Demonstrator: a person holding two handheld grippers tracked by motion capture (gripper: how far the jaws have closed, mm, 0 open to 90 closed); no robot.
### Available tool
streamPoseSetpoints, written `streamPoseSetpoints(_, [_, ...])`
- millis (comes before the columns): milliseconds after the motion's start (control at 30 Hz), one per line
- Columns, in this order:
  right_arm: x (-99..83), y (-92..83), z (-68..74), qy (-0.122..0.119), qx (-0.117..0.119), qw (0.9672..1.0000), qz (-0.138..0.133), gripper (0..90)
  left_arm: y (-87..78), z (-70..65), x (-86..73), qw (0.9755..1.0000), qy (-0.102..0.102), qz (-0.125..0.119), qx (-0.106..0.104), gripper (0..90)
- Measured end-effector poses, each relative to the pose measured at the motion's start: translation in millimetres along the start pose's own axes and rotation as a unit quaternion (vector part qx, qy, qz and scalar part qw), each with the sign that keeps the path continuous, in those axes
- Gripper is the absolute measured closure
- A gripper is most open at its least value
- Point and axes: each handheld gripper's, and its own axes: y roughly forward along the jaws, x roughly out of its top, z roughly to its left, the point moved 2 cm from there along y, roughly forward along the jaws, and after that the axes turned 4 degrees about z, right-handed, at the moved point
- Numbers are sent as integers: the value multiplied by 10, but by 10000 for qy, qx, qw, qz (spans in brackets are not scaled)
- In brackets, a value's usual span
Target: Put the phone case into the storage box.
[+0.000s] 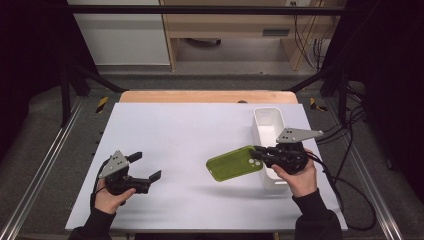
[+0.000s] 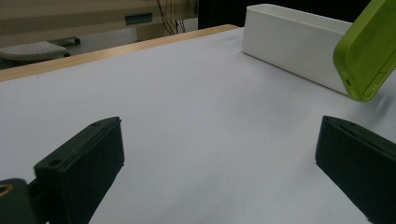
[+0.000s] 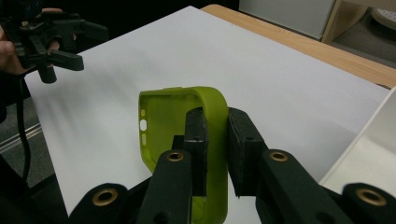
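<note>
Holding: right gripper (image 1: 256, 154) clamps green phone case (image 1: 235, 163) by its side wall, above table (image 1: 170, 130), beside white bin (image 1: 268, 122).
Handling: likely light, flexible; grip rim.
Left gripper (image 1: 145, 167): open, empty.

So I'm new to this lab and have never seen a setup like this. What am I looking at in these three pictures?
A person sits at a white-topped table and holds a black hand-operated two-jaw gripper in each hand; there is no robot arm. The high view comes from a fixed camera above the table, looking down. The other two come from small cameras riding on the grippers, looking along their jaws.

A long white plastic bin stands on the table at the right. The right gripper is shut on one edge of a lime-green soft phone case, holding it clear of the table beside the bin; in the right gripper view the jaws pinch the case's wall. The left gripper is open, with nothing between its jaws.
</note>
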Motion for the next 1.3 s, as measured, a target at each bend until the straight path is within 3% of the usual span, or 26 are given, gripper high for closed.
streamPoseSetpoints(400, [142, -32, -26, -161, -153, 9997, 46, 794, -72, 97, -111, 9999, -36, 36, 141, 9])
streamPoseSetpoints(1300, [600, -152, -105, -616, -676, 9957, 172, 795, -34, 135, -180, 9997, -56, 162, 145, 9])
